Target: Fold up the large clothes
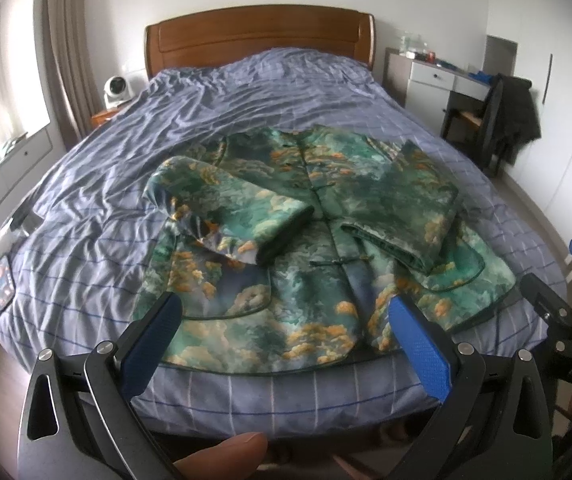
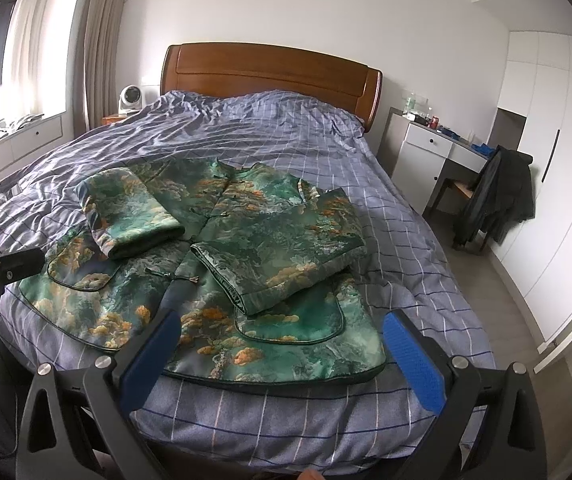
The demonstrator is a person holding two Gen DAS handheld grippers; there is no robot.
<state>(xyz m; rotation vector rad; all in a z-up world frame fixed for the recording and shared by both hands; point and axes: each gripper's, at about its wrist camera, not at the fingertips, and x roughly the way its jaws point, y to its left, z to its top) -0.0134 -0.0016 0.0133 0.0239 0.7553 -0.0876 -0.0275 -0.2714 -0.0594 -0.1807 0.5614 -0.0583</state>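
I hold both grippers, left (image 1: 286, 312) and right (image 2: 282, 328), spread and empty above the hem at 6 o'clock of the jacket (image 1: 318, 232), which lies mid-bed (image 1: 246, 92), sleeves crossed inward, probably so I can fold the hem up toward 12.

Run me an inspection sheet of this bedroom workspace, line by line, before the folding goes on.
Surface: bed with a wrinkled blue checked cover.
Job's things: green jacket lies flat, front up, both sleeves folded across its chest, hem toward the cameras.
Clutter: small items at the bed's left edge, too blurred to name.
Grippers: left hand-held gripper and right hand-held gripper both open, empty, above the hem.
Cables: nothing seen.
Surroundings: headboard, fan, desk, dark coat on a chair.
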